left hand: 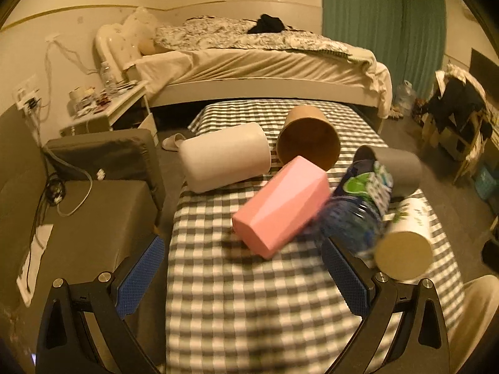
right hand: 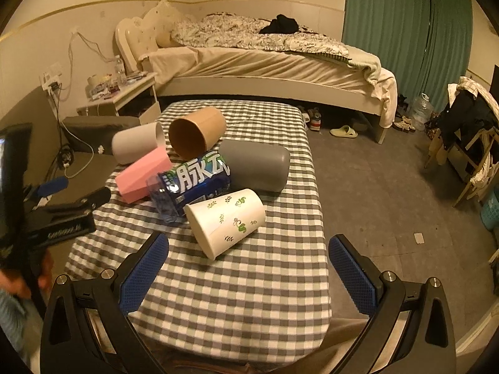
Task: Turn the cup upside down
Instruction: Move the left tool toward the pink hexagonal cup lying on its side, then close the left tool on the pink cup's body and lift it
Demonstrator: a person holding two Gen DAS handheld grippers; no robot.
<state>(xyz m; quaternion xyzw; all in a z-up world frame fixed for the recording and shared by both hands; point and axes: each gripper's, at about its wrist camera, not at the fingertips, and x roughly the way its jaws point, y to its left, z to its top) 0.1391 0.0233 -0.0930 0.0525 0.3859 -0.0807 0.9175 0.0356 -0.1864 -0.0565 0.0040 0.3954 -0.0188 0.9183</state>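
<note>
Several cups lie on their sides on a checkered table point(left hand: 249, 305) point(right hand: 249, 280): a pink faceted cup point(left hand: 279, 207) point(right hand: 143, 174), a white cup point(left hand: 224, 157) point(right hand: 137, 143), a brown paper cup point(left hand: 308, 141) point(right hand: 196, 132), a grey cup point(left hand: 397, 168) point(right hand: 259, 163), a clear cup with a blue label point(left hand: 358, 205) point(right hand: 193, 184), and a white cup with green leaf prints point(left hand: 405, 246) point(right hand: 227, 221). My left gripper point(left hand: 243, 275) is open just short of the pink cup. My right gripper point(right hand: 249, 272) is open just short of the leaf-print cup.
A bed point(right hand: 265, 59) stands behind the table, with a cluttered nightstand point(right hand: 121, 93) at its left. A dark sofa point(left hand: 93, 205) is left of the table. A chair with clothes point(right hand: 467, 131) is at the right. The left gripper's body shows in the right wrist view point(right hand: 56, 212).
</note>
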